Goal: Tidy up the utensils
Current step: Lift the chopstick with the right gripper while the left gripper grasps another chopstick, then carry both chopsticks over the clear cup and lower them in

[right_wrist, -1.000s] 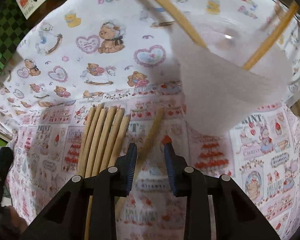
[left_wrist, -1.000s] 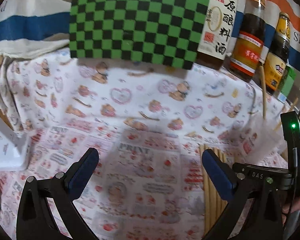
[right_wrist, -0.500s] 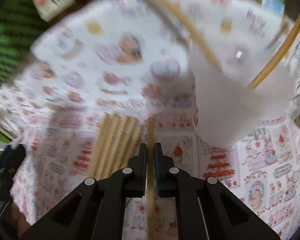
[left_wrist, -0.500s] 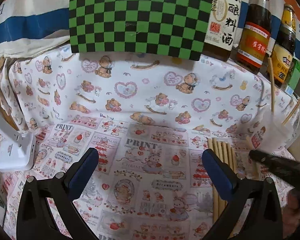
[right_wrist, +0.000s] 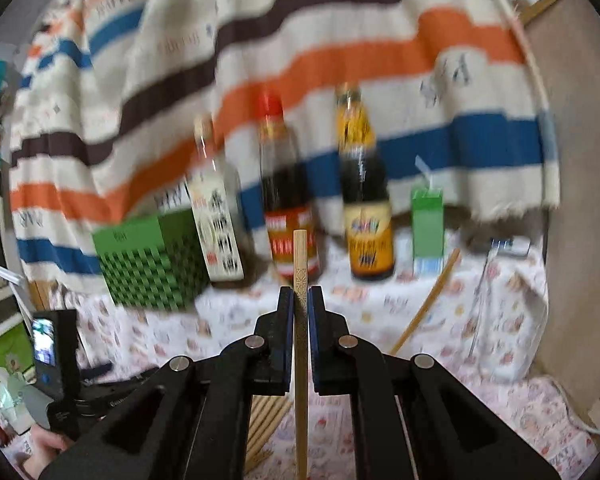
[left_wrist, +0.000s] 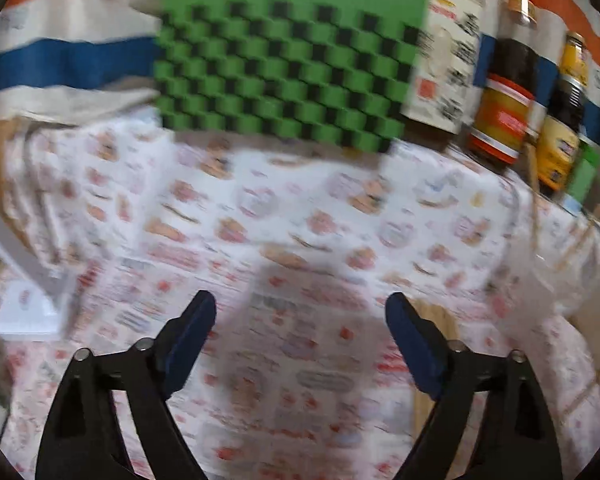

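Bamboo chopstick (right_wrist: 300,264) clamped upright between pads of right gripper (right_wrist: 300,300), centre of right wrist view; square top end sticks up above fingertips, shaft runs down through bottom edge of frame. Pads pressed tight on both sides of it. Rest of chopstick bundle (right_wrist: 266,420) flat on printed tablecloth (right_wrist: 500,320), lower centre, just left of held stick. One more chopstick (right_wrist: 428,300) leaning diagonally right of centre; looks to be in a clear cup, edges too blurred to confirm.

Behind, mid-frame: three sauce bottles (right_wrist: 286,200) in a row, green checkered box (right_wrist: 152,264) to their left, small green carton (right_wrist: 428,224) to their right. Striped cloth (right_wrist: 300,40) fills top half. Lower left: a hand (right_wrist: 46,450) on other gripper's black handle.

Left wrist view heavily motion-blurred. Left gripper (left_wrist: 300,312) closing, jaws still wide apart, nothing between blue pads (left_wrist: 194,332), only tablecloth below. Tan bundle ends (left_wrist: 430,316) just beside right-hand pad, not touching as far as visible. White lamp base (left_wrist: 28,312) at left edge.
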